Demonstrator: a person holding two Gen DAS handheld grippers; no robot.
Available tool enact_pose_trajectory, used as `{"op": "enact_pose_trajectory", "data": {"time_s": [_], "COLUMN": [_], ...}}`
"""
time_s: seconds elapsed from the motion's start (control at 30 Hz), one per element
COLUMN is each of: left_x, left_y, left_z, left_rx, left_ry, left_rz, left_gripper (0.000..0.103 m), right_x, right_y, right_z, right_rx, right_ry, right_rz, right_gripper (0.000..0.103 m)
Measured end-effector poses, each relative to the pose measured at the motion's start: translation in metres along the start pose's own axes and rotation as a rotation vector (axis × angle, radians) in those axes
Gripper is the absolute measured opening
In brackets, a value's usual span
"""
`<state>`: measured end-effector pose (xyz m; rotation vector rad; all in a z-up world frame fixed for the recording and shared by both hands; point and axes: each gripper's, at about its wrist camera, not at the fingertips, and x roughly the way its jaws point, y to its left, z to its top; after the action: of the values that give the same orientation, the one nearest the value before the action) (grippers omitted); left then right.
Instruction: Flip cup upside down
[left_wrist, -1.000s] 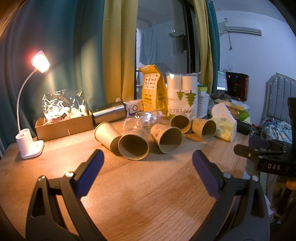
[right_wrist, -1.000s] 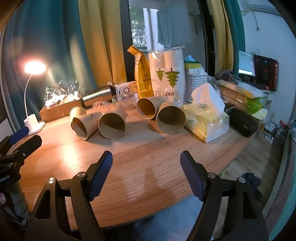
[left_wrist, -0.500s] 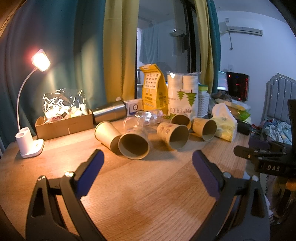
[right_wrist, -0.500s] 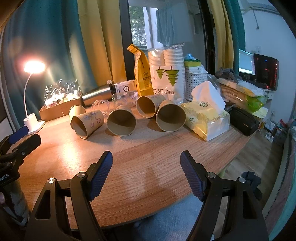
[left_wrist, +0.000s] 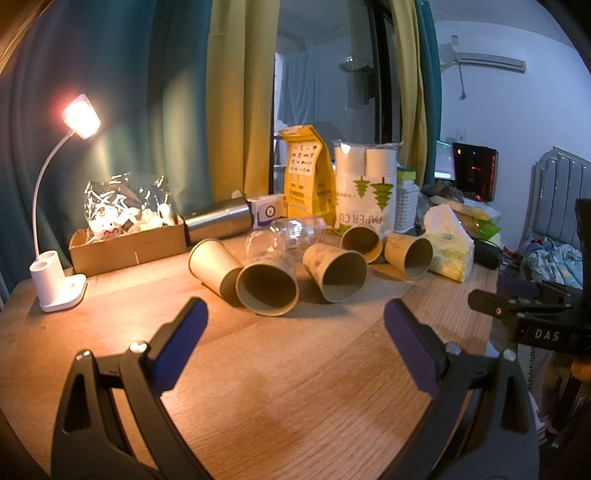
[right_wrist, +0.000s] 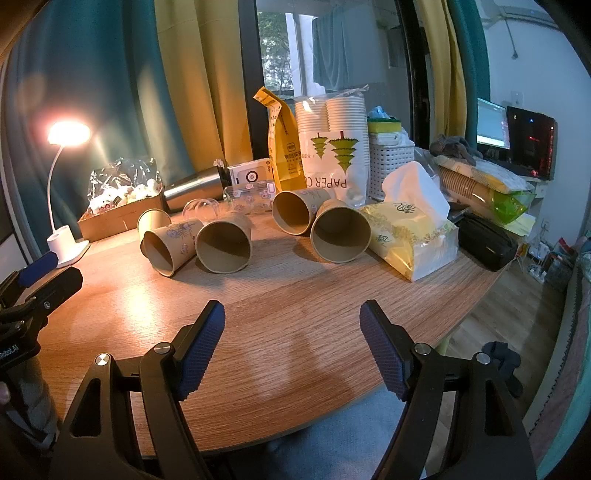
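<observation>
Several brown paper cups lie on their sides on the wooden table (left_wrist: 280, 380), mouths toward me. In the left wrist view the nearest cup (left_wrist: 266, 286) lies beside a flower-printed cup (left_wrist: 337, 271). In the right wrist view a cup (right_wrist: 223, 243) lies mid-left and another cup (right_wrist: 340, 230) mid-right. My left gripper (left_wrist: 295, 328) is open and empty, short of the cups. My right gripper (right_wrist: 291, 328) is open and empty over bare table. Each gripper shows at the edge of the other's view.
A lit desk lamp (left_wrist: 59, 221) stands far left beside a cardboard box (left_wrist: 125, 245). A steel flask (left_wrist: 218, 221), yellow bag (left_wrist: 304, 173), paper-cup pack (right_wrist: 332, 144) and clear plastic cup (left_wrist: 288, 236) line the back. A tissue pack (right_wrist: 410, 236) and black pouch (right_wrist: 484, 240) lie right.
The flower-printed cup beside the nearest one has rolled a little to the right and back. Both grippers stay open and nearly still.
</observation>
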<state>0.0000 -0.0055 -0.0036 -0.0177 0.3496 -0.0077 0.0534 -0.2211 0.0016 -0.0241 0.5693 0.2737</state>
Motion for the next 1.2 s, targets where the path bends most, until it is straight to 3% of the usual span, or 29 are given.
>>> {"op": "enact_pose_trajectory", "data": {"time_s": [1.2], "left_x": [-0.0002], "left_y": [0.0011], "left_z": [-0.0009], "left_rx": [-0.005], "left_ry": [0.002], "left_rz": [-0.001], "left_gripper": [0.097], "right_x": [0.0003], "right_y": [-0.0006], "right_z": [0.0001], "right_rx": [0.001], "right_ry": [0.002], "right_rz": [-0.001], "right_gripper": [0.078]}}
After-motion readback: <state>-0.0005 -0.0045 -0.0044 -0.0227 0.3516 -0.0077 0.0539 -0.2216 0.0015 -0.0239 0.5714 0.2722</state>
